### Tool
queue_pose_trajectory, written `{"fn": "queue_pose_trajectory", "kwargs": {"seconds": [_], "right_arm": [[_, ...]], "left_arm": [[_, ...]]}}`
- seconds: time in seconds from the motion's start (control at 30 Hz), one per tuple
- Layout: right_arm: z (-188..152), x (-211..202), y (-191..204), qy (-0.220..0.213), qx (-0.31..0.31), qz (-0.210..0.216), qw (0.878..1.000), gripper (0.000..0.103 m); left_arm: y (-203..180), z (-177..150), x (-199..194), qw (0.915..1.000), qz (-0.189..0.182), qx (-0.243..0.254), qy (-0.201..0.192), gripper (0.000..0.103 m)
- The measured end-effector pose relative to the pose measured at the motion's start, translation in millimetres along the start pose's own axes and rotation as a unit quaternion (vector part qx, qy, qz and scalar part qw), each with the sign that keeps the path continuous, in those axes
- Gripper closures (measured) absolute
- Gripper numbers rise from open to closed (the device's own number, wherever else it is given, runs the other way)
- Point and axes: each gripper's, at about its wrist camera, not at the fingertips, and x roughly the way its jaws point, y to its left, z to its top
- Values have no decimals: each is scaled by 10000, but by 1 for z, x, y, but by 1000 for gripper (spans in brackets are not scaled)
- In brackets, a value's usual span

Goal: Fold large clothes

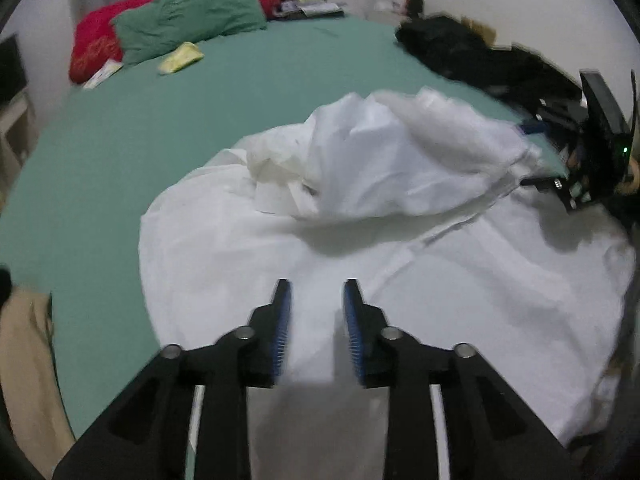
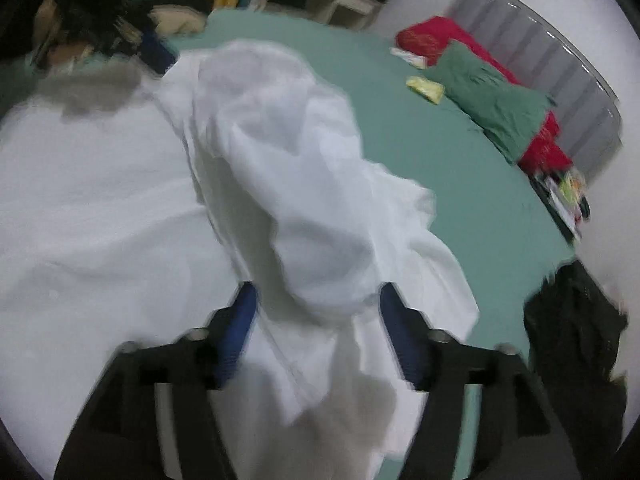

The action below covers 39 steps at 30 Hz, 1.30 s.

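Observation:
A large white garment [image 1: 400, 248] lies spread on a green bed sheet [image 1: 168, 128], with a bunched fold [image 1: 380, 160] raised above it. My left gripper [image 1: 316, 292] hovers open and empty over the near part of the cloth. My right gripper shows at the right edge of the left wrist view [image 1: 600, 152], at the end of the raised fold. In the right wrist view the right gripper [image 2: 318, 300] has its jaws apart, and a hanging fold of the white garment [image 2: 288, 184] drapes between them; the view is blurred.
A green pillow [image 1: 192, 20] and red pillow [image 1: 96, 44] lie at the head of the bed, with a yellow packet [image 1: 180, 58] beside them. Dark clothes [image 1: 472, 56] are piled at the bed's far right edge. A beige cloth [image 1: 28, 360] hangs at the left.

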Motion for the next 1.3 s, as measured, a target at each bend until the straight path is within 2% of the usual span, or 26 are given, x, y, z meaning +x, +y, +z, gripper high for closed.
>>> {"fn": "queue_pose_trajectory", "kwargs": {"seconds": [0.07,0.13,0.2,0.23,0.3,0.33,0.37,0.4,0.43,0.47,0.5,0.63,0.77,0.9,0.93,1.0,1.03,1.07,1.1,1.13,1.17,1.23,1.27,1.3], "right_arm": [[9,-16,-8,-299,579,176,9977,29],[27,-17,-17,-825,1475,633,9836,29],[47,3,-26,-986,2046,1020,9685,29],[63,19,-26,-1014,2351,1252,9585,29],[82,42,-17,-1002,2556,1494,9499,32],[89,55,-9,-878,2571,1542,9500,45],[94,69,0,-612,2589,1627,9501,69],[96,84,3,-372,2652,1628,9496,83],[95,94,8,-227,2684,1655,9487,100],[93,99,13,-166,2649,1684,9493,100],[90,96,18,-162,2617,1702,9499,100],[77,77,40,-72,2366,1854,9537,101],[61,61,58,149,2236,1801,9578,100],[42,48,55,192,2390,1708,9557,100],[41,45,55,209,2392,1636,9569,100],[37,34,58,242,2418,1592,9569,99],[33,21,60,238,2459,1452,9581,94],[29,11,60,238,2476,1316,9596,81],[24,-4,59,203,2498,1137,9614,72],[18,-21,57,142,2539,973,9622,51],[10,-37,52,103,2622,810,9615,39],[-12,-62,42,141,2910,522,9552,38],[-23,-70,36,217,3083,399,9502,38],[-40,-79,28,345,3327,268,9420,38]], "left_arm": [[2,7,-14,9992,-50,-218,-343,61],[3,24,-21,9961,-127,-455,-749,57],[-1,45,-16,9923,-227,-615,-1048,49],[-4,54,-8,9910,-276,-679,-1116,46],[-4,70,16,9911,-302,-873,-955,46],[-3,75,33,9926,-226,-990,-668,46],[-2,76,46,9929,-239,-1081,-425,47],[-2,74,58,9927,-304,-1154,-204,48],[-2,69,66,9922,-327,-1201,-112,73],[-6,61,70,9924,-313,-1189,9,102],[-9,53,72,9930,-268,-1144,153,102],[-28,26,55,9955,-282,-879,214,102],[-33,-7,39,9933,-143,-1045,471,102],[-33,-34,20,9882,-125,-1386,641,101],[-35,-41,13,9880,-111,-1396,651,99],[-35,-51,-3,9876,-44,-1459,581,88],[-33,-56,-13,9869,-11,-1522,532,74],[-32,-61,-25,9861,47,-1602,444,65],[-30,-69,-42,9851,125,-1691,282,63],[-28,-73,-54,9841,242,-1749,167,62],[-24,-82,-70,9824,426,-1816,34,59],[-14,-97,-97,9762,920,-1952,-207,50],[-6,-111,-110,9691,1264,-2099,-291,45],[-1,-120,-116,9633,1453,-2236,-314,42]]}}
